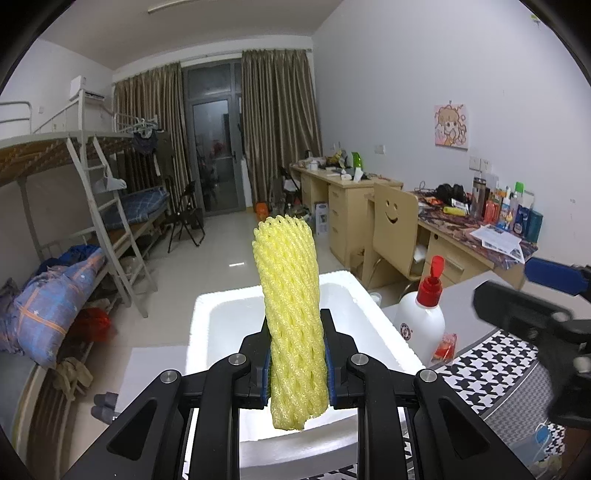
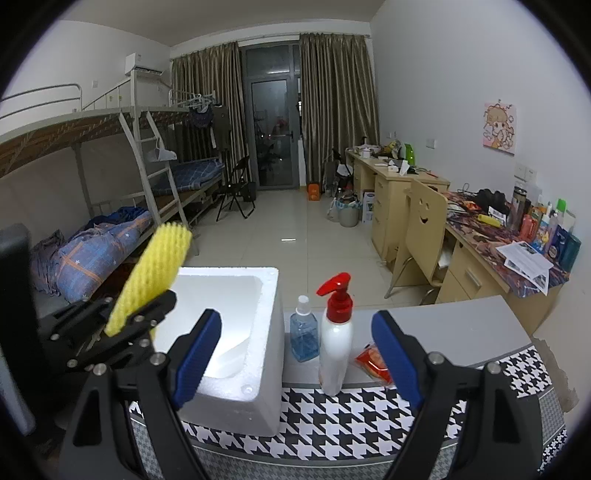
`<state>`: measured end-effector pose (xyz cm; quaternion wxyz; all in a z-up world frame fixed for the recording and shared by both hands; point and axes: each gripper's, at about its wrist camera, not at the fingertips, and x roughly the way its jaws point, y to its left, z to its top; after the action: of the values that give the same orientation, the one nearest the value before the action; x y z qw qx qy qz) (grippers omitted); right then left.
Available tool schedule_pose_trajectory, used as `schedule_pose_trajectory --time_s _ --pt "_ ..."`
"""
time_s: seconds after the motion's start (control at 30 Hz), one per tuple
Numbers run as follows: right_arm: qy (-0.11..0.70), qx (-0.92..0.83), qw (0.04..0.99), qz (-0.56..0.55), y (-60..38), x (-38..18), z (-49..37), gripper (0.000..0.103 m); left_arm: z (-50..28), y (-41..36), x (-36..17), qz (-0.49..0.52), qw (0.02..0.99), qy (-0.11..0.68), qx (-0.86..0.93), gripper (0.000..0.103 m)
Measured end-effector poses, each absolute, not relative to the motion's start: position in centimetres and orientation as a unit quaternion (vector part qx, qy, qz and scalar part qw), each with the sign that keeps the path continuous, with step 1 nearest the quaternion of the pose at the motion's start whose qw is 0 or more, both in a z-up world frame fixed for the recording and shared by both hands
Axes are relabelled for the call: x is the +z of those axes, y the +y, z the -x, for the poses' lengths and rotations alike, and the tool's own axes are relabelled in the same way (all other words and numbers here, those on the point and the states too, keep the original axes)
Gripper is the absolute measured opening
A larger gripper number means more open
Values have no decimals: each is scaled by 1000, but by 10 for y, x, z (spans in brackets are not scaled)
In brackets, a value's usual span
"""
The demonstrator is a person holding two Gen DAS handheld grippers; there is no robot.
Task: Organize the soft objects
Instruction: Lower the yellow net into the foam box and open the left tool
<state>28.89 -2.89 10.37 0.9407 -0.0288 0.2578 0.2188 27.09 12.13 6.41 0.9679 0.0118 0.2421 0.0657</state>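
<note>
One white foam box (image 2: pixel 258 373) — nothing visible inside, left gripper (image 1: pixel 297 363) fingers clamping yellow foam net (image 1: pixel 291 306), right gripper (image 2: pixel 295 350) fingers wide — empty.

Dim indoor light, sharp centre, heavy fisheye bend on both my feeds.

Light comes from overhead: I see a ceiling fixture (image 1: pixel 186 7) at the top edge of the left wrist view and a pale reflection of it on the floor tiles (image 2: pixel 288 240). The white foam box (image 1: pixel 225 321) blows out to featureless glare inside, the brightest patch in either picture. The glass door (image 1: pixel 212 147) is dark. Walls read grey with a cool cast. Black vignette rings every corner, and the bunk bed (image 2: pixel 92 122) rails curve near the rim. The right claw (image 1: pixel 535 317) is smeared and out of focus at the left view's edge.
</note>
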Motion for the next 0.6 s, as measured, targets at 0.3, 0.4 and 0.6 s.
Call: schedule_pose_trajectory --time_s 0.3,0.4,0.6 --pt "258 212 942 22 -41 103 -289 87 -289 124 54 -6 961 270 55 33" --pt "256 206 944 13 -46 104 -289 87 -293 124 49 -6 960 275 49 70" --pt "255 208 944 10 -50 105 -287 87 -291 120 46 -15 961 269 64 97"
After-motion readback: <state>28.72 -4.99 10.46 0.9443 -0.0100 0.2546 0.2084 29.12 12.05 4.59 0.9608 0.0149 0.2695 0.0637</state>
